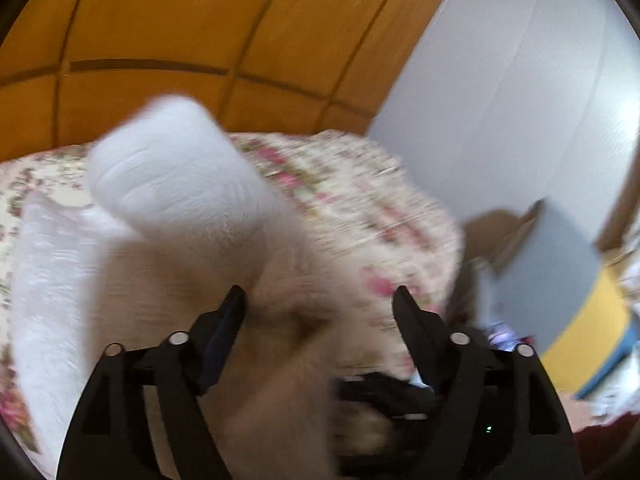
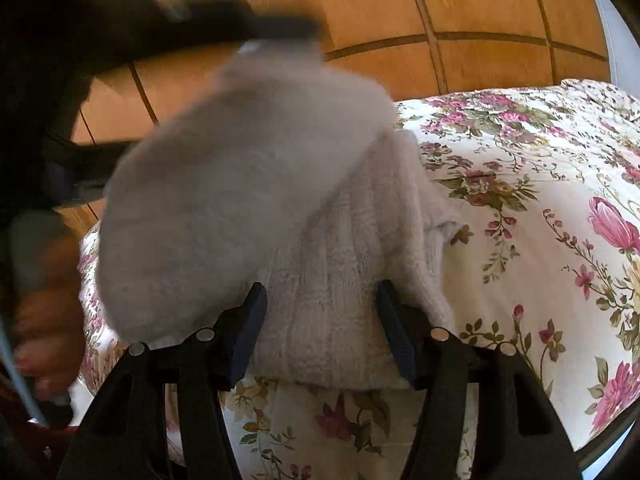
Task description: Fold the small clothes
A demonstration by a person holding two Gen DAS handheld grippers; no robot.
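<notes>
A white fluffy knit garment (image 1: pixel 52 280) lies on the floral bedspread (image 1: pixel 352 200). In the blurred left wrist view, one flap of it (image 1: pixel 172 168) is up in the air ahead of my left gripper (image 1: pixel 320 300). That gripper is open wide, and its pads do not press the cloth between them. The right wrist view shows the same flap (image 2: pixel 240 184) blurred, just below the smeared left gripper (image 2: pixel 276 28). My right gripper (image 2: pixel 322 300) is open and straddles the garment's near hem (image 2: pixel 332 248). The knit spreads out past its right finger.
A wooden panelled board (image 2: pixel 400 8) rises behind the bed. A pale wall (image 1: pixel 520 100) and a blue and yellow box (image 1: pixel 560 280) are off to the right. A person's hand (image 2: pixel 44 304) holds the left gripper's handle at the left edge. The bedspread (image 2: pixel 540 200) reaches far right.
</notes>
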